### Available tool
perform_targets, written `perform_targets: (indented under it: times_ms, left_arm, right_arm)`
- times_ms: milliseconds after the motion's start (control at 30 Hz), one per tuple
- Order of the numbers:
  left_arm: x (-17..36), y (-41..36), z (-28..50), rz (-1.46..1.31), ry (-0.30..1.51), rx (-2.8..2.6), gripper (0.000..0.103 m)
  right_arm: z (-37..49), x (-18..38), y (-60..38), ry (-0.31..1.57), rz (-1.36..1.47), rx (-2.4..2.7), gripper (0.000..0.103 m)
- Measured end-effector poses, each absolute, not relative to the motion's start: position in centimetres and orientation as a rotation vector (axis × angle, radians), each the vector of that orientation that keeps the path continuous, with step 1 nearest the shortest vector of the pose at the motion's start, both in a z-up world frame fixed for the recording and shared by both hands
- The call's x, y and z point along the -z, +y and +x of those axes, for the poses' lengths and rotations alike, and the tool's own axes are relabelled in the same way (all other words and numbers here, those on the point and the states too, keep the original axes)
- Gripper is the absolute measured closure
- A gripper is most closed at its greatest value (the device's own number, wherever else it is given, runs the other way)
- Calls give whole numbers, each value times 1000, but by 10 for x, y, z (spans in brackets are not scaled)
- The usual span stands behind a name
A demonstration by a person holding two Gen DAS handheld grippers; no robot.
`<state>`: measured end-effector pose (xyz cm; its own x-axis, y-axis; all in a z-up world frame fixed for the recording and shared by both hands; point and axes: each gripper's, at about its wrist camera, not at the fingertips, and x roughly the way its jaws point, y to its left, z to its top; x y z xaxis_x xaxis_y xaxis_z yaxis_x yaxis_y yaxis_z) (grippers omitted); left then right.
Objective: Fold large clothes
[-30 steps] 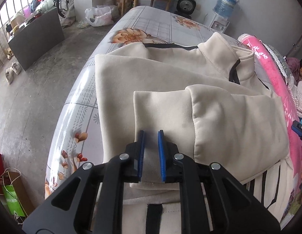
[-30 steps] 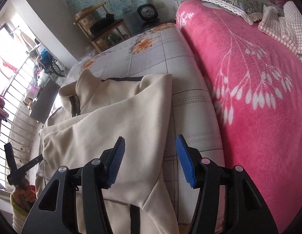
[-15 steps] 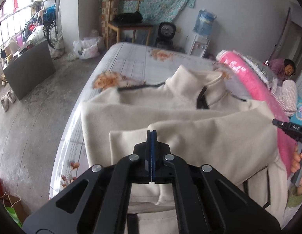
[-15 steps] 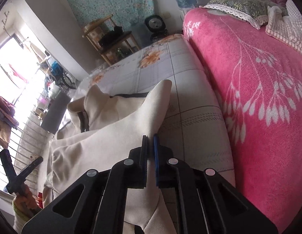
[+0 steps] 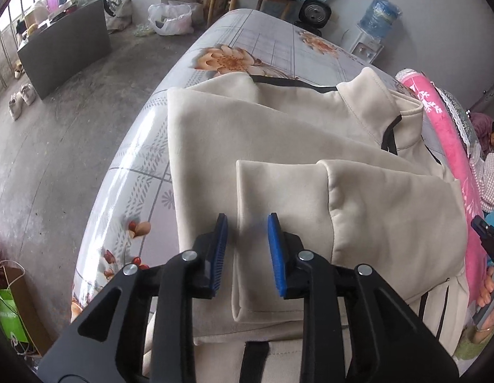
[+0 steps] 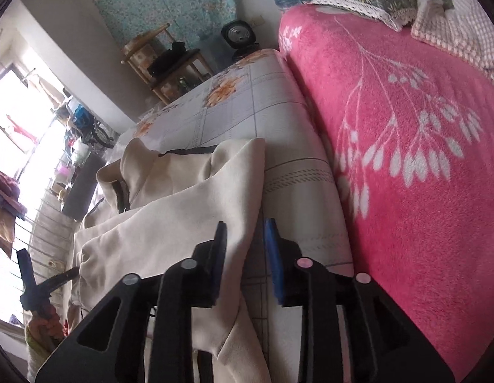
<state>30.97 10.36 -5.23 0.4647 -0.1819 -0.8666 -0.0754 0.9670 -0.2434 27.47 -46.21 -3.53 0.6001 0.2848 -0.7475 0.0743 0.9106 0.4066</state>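
Both tools reopened; cream jacket (image 5: 278, 146) released.

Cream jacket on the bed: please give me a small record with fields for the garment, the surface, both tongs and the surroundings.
garment: cream jacket, high collar, black trim, sleeve folded across the front
surface: bed with grey floral sheet
beside it: pink blanket
left tongs: have just been opening, pads apart over the sleeve cuff, not pressing it
right tongs: have just been opening, jacket edge between the pads, not pinched
background: black fan, water dispenser
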Motion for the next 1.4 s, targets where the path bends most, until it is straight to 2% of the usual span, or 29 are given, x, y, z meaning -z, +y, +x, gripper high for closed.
perform_targets:
  times_ms: [67,167,233,367,400,433,500,533,567,633,733,867,900,1033,1067,1133,1233,1267,1400]
  left_arm:
    - [53,104,310,-271,1086,68,78]
    - [55,105,310,-288,1081,67,78]
    - [56,105,311,-298,1071,68,78]
    - [56,106,310,-314,1053,67,79]
    - [56,106,310,-314,1050,64,81]
    - [56,106,310,-307,1047,54,87]
    - [57,105,310,-296,1040,43,95]
    - [56,105,310,-296,1037,45,98]
    - [55,105,311,-297,1034,53,99]
    - [50,104,309,-304,1015,72,100]
    - [35,100,304,-324,956,104,100]
    - [38,98,308,-332,974,106,100]
    - [46,100,310,-336,998,93,100]
    - [61,111,309,-393,1031,106,99]
    - [61,112,308,-397,1030,115,99]
    - [60,114,308,-403,1035,133,99]
    - [59,113,311,-405,1045,160,97]
    - [59,113,313,-411,1047,169,93]
    - [64,113,320,-427,1061,161,92]
  right_arm:
    - [258,23,-449,916,334,-178,51]
    - [226,14,-417,920,133,-294,39]
    - [208,20,-394,940,-47,-323,36]
    - [196,49,-362,996,-340,-241,36]
    - [196,54,-358,998,-376,-227,36]
    - [198,60,-355,997,-414,-203,36]
    - [203,67,-353,1003,-469,-148,58]
    - [205,69,-355,1007,-468,-122,81]
    - [206,68,-360,1003,-440,-116,87]
    - [206,56,-371,973,-357,-102,92]
    - [201,42,-387,931,-252,-75,92]
    - [211,61,-393,992,-237,-51,91]
    - [212,65,-394,1014,-233,-60,90]
    - [206,46,-400,1021,-189,-123,67]
    - [203,38,-403,1009,-160,-156,54]
    - [200,19,-414,988,-70,-242,36]
    - [215,3,-426,977,55,-307,31]
    - [224,2,-430,977,88,-302,29]
    - [277,15,-435,1009,176,-209,29]
